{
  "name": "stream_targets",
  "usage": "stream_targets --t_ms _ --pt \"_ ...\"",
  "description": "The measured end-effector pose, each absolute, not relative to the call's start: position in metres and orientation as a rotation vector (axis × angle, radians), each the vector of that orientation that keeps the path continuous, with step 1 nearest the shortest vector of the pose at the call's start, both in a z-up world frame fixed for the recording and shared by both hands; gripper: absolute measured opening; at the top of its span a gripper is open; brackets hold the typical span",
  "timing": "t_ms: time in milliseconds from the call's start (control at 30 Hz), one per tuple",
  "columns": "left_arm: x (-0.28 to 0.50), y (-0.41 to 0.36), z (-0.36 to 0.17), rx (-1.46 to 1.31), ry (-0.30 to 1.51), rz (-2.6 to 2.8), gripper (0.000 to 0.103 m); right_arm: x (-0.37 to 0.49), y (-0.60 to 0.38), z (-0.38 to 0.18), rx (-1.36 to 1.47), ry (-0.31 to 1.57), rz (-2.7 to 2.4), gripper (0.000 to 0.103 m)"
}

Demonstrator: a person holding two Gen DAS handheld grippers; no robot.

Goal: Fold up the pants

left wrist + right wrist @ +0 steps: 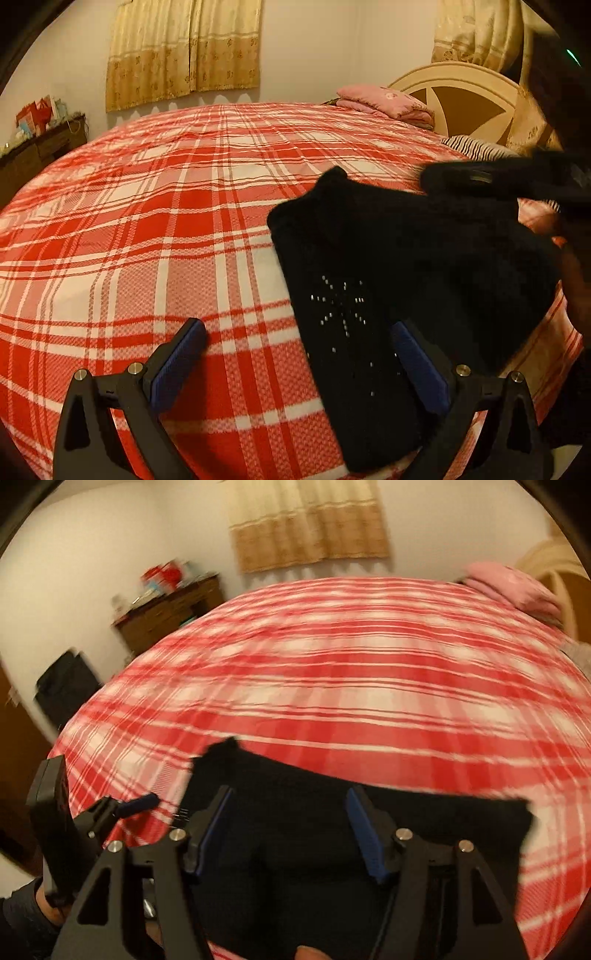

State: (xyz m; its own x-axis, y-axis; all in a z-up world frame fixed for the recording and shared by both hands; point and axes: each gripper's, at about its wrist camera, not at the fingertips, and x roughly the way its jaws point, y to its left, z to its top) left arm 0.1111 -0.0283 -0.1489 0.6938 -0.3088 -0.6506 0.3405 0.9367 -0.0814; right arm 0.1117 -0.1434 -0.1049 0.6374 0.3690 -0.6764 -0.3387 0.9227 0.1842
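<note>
Black pants (406,258) with a small studded pattern lie folded on the red plaid bed (147,221), toward its near right side. My left gripper (299,339) stands wide open low over the bed; its right finger (417,354) is over the pants, its left finger over bare sheet. In the right wrist view, which is motion-blurred, my right gripper (290,808) is open just above the pants (443,819), and its pads press on nothing. From the left wrist view the right gripper (443,177) is a dark blur at the pants' far edge.
A folded pink blanket (384,101) and a striped pillow (469,146) lie by the cream headboard (458,92). A wooden dresser (173,605) with clutter stands beyond the bed's left side, with a black object (66,690) near it. Curtains (184,48) hang on the far wall.
</note>
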Motion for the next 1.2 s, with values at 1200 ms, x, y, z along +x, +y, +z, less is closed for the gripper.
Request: stream_targets --t_ms 1200 --pt "0.123 -0.026 -0.132 0.023 0.708 -0.360 0.102 0.018 -0.228 -0.127 -0.117 0.812 0.102 0.066"
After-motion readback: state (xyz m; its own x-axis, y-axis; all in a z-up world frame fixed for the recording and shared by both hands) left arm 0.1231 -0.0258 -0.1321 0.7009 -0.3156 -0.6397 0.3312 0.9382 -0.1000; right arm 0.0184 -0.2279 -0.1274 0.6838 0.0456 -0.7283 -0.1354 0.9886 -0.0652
